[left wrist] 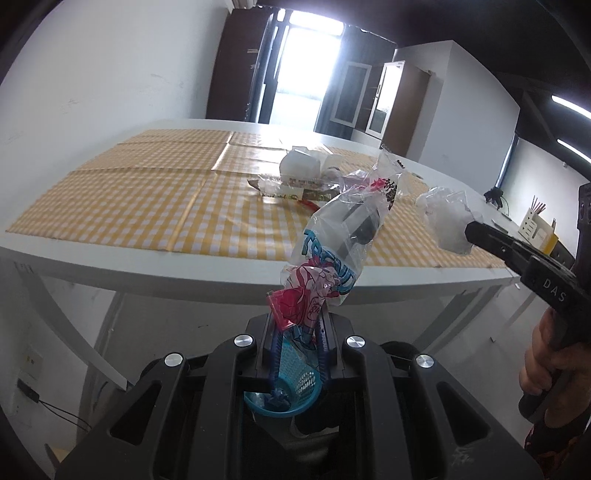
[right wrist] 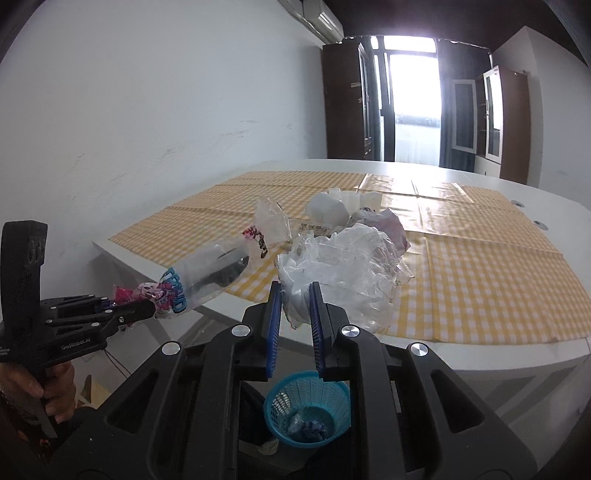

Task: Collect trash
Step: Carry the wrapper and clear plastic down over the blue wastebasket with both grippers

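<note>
The left gripper [left wrist: 295,325] is clamped on a printed wrapper [left wrist: 332,251], its long axis running up and away; the right gripper [right wrist: 294,302] pinches crumpled clear plastic [right wrist: 343,266]; the blue basket [right wrist: 308,410] sits on the floor directly below both, nearer than the table [right wrist: 480,354].

Office-like room: large white table [right wrist: 480,173] under yellow checked cloth [right wrist: 480,258], dark wood cabinets [right wrist: 343,103] flanking bright balcony door [right wrist: 413,99], wall air conditioner [right wrist: 317,16], ceiling strip lights [left wrist: 570,103].
</note>
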A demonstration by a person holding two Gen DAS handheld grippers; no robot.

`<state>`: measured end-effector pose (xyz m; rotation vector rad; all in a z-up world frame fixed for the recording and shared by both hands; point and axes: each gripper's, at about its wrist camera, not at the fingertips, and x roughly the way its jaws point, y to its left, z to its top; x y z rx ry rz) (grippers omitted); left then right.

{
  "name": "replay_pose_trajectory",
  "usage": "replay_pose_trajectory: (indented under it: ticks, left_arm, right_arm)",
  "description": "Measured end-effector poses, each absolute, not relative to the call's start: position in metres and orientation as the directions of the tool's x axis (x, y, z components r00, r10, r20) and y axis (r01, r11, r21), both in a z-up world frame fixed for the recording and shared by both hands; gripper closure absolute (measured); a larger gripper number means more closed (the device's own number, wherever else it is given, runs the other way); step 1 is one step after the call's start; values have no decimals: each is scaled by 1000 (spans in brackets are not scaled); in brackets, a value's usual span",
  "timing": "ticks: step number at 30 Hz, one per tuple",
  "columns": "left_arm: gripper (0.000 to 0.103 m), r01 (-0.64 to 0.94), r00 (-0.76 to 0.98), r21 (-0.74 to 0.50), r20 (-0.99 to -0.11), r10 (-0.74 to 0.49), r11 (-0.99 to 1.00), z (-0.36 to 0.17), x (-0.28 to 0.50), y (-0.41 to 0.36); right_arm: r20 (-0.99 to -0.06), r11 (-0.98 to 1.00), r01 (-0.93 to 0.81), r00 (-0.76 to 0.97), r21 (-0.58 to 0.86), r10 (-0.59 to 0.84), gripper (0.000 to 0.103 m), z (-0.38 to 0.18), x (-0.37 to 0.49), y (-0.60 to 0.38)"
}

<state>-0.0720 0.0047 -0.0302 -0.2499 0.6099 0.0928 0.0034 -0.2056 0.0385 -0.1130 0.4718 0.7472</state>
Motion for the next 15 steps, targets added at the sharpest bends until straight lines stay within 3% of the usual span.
replay_pose_trajectory:
  ticks: [15]
  left_arm:
    - [88, -90, 706, -76, -708, 10, 993, -91, -114, -17]
  right_arm:
    - [-639, 700, -705, 488, 113, 594, 89, -58, -30, -221]
